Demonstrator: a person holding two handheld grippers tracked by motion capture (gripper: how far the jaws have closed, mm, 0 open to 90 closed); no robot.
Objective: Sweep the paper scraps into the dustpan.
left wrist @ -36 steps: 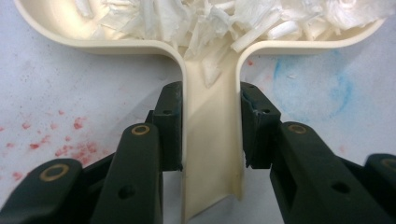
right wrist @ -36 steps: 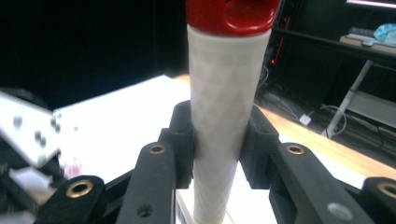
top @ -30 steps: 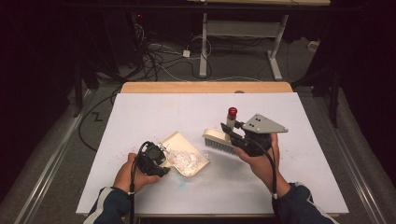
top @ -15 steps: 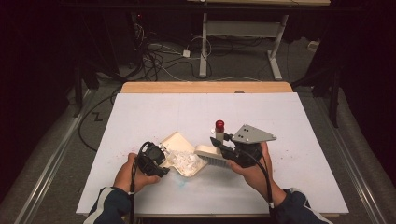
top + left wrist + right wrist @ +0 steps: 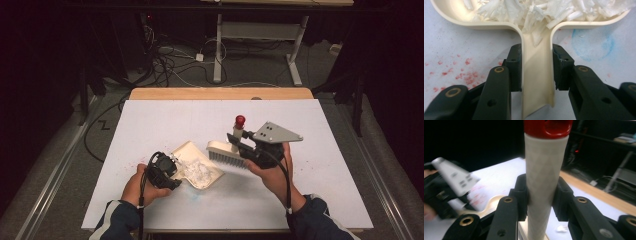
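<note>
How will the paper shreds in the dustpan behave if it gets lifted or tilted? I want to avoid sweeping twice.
The paper shreds look thin and loosely heaped, so they are probably very light and would likely slide or flutter out. Some already lie in the channel of the dustpan handle held by the left gripper, so tilting backward may spill them. The open front edge suggests keeping it level.

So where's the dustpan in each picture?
High view: the dustpan lies left of centre, by the left tongs.
Left gripper view: its handle runs up the middle, the pan across the top.
Right gripper view: a cream edge shows low on the left.
Shared landmark: the white table.
</note>
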